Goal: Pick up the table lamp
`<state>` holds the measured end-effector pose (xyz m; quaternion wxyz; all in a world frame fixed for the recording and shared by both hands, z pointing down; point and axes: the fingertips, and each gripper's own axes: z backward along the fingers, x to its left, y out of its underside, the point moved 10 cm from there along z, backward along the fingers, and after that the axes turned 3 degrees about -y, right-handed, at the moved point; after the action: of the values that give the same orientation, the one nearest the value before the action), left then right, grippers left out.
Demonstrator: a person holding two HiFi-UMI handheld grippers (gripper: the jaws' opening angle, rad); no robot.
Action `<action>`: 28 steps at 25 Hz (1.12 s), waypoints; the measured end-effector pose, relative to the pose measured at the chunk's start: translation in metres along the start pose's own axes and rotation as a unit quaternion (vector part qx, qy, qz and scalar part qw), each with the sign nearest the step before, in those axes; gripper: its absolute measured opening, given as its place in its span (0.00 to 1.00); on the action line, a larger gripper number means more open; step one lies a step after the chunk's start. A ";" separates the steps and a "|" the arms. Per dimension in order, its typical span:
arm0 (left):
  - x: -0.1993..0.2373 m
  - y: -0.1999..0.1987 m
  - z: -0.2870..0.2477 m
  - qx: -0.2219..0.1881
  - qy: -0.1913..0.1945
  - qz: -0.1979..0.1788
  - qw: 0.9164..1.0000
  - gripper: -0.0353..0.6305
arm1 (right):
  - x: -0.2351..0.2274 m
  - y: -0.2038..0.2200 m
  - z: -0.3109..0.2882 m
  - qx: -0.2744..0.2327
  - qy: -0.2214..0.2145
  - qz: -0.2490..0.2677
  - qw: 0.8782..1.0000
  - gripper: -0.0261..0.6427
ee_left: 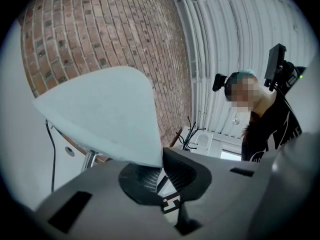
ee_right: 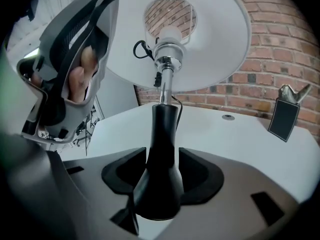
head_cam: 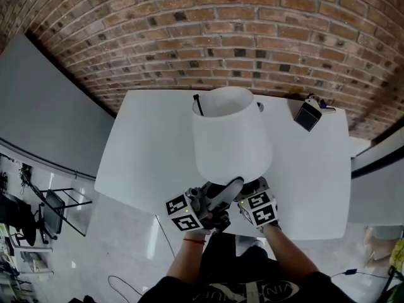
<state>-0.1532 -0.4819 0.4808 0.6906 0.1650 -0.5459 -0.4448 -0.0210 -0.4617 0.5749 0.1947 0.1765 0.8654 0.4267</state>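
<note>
You are pinching the lower rim of the white cone-shaped fabric shade (head_cam: 230, 134) of the table lamp (ee_right: 165, 79) with the left gripper (ee_left: 162, 170), the lamp being over the near middle of the white rectangular table (head_cam: 142, 147). You are holding the right gripper (ee_right: 162, 156) with its jaws spread wide on either side of the black flared base (ee_right: 159, 184), not pressing on it. Closing on the base and lifting are apparently remaining.
</note>
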 end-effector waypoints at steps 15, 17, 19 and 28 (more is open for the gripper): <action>-0.030 -0.004 -0.012 0.001 0.003 -0.035 0.999 0.08 | 0.006 -0.005 0.023 -0.071 0.014 0.019 0.997 0.28; -0.039 -0.006 -0.016 0.003 0.007 -0.047 0.999 0.08 | 0.008 -0.013 0.030 -0.082 0.014 0.021 0.996 0.28; -0.049 -0.009 -0.019 0.004 0.009 -0.057 0.998 0.08 | 0.009 -0.016 0.037 -0.088 0.016 0.025 0.996 0.28; -0.088 -0.030 -0.044 -0.003 0.024 -0.107 0.994 0.08 | 0.007 -0.047 0.070 -0.146 0.019 0.052 0.988 0.28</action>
<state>-0.1275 -0.4394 0.3910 0.6524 0.2312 -0.5068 -0.5139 0.0002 -0.4384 0.4964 0.1798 0.1824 0.7870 0.5614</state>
